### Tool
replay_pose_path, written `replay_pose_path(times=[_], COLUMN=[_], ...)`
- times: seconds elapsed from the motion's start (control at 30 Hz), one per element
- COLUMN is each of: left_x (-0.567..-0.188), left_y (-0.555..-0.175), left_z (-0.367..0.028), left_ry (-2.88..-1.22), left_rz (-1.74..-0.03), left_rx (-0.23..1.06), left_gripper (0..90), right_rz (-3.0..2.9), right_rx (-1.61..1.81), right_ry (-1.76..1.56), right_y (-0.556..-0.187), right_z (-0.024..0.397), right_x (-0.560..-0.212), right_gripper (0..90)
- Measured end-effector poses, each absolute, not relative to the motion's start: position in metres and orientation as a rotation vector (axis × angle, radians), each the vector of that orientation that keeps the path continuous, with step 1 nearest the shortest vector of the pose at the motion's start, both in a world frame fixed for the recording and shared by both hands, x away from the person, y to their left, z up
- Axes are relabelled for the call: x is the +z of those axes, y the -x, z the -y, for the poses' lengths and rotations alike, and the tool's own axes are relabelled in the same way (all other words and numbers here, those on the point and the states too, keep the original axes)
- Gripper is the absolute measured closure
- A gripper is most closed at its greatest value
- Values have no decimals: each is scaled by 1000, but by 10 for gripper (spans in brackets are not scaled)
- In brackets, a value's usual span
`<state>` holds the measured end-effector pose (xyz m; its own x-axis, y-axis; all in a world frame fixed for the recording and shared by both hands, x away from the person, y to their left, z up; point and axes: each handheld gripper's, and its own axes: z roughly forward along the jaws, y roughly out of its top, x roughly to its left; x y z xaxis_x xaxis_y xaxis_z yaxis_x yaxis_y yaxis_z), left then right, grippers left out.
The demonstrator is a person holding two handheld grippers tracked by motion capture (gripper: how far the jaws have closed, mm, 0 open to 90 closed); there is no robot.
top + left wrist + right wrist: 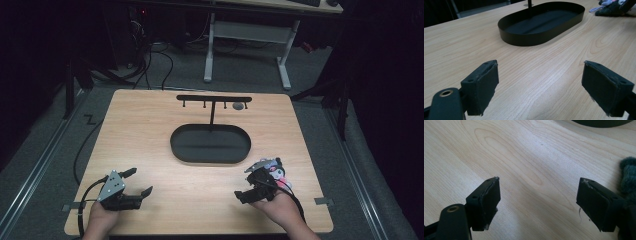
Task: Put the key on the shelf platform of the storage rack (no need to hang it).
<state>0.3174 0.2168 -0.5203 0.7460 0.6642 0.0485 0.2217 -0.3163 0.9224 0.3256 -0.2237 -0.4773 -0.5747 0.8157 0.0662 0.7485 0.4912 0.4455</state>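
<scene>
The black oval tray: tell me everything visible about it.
The black oval tray is a shallow, matte dark dish with a low upright wall and a flat floor, metal by the look of it. It sits flat on the wooden table, around the middle, and nothing lies in it. A thin black post rises at its far side and carries a crossbar with small hooks; something small and grey hangs near the bar's right end. Neither gripper touches the tray.
</scene>
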Motion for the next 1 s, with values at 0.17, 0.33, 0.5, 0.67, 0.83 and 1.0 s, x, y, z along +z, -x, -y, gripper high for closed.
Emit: replay_pose_path(times=[0.17,0.33,0.5,0.67,0.83,1.0], left_x=[-520,-520,-520,-520,-520,-522], left_y=[-318,-319,-320,-320,-320,-321], left_z=[-217,-218,-218,-218,-218,-216], left_ry=[-1872,-1869,-1870,-1879,-1884,-1898], left_rz=[-680,-688,-697,-698,-692,-684], left_rx=[520,528,528,524,533,527], left_gripper=[147,147,147,147,147,147], right_rz=[-2651,-2693,-2696,-2679,-2634,-2595], right_rx=[549,491,470,443,411,343], right_ry=[-1329,-1314,-1343,-1364,-1393,-1408], right_y=[-328,-329,-333,-336,-336,-335], right_z=[218,214,220,230,248,268], right_x=[-474,-471,-464,-459,-449,-440], right_gripper=[226,205,187,177,156,147])
